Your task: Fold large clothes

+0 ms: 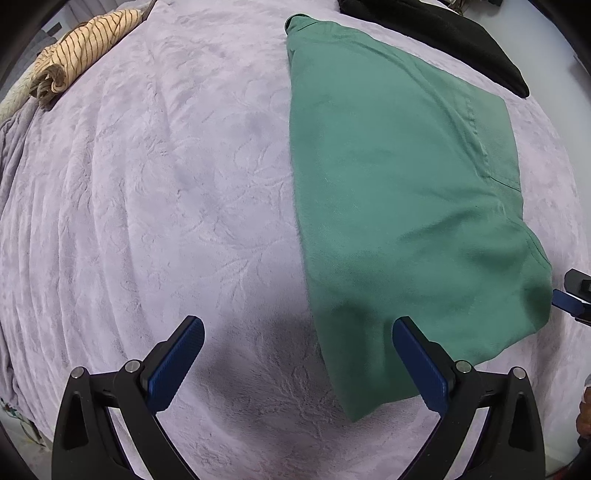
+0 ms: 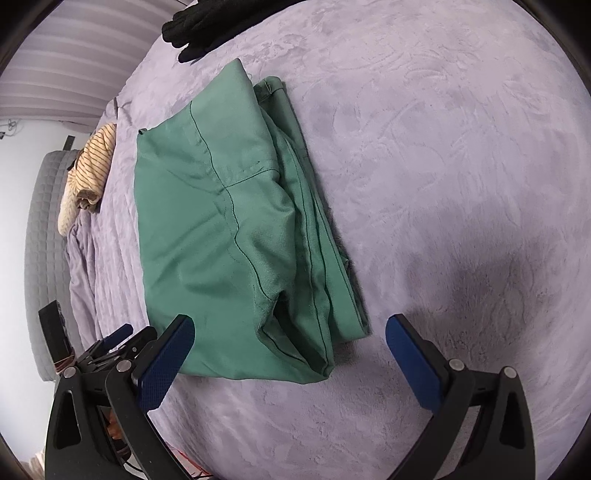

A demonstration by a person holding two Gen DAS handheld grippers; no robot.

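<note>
A green garment (image 1: 399, 192) lies folded into a long rectangle on the lilac blanket (image 1: 166, 184). My left gripper (image 1: 297, 332) hovers open over the garment's near left corner, its right finger above the cloth and its left finger above bare blanket, holding nothing. In the right wrist view the same green garment (image 2: 229, 229) shows stacked layers and dark seams. My right gripper (image 2: 290, 332) stands wide open just above its near end, nothing between the pads. The left gripper (image 2: 114, 343) appears low at the left there, and a tip of the right gripper (image 1: 572, 295) shows at the left wrist view's right edge.
A striped tan garment (image 1: 77, 48) lies bunched at the blanket's far left edge, also visible as the striped garment (image 2: 92, 166). A black garment (image 1: 461, 40) sits beyond the green one, seen again as the black garment (image 2: 207, 26). A grey quilted surface (image 2: 44, 258) borders the blanket.
</note>
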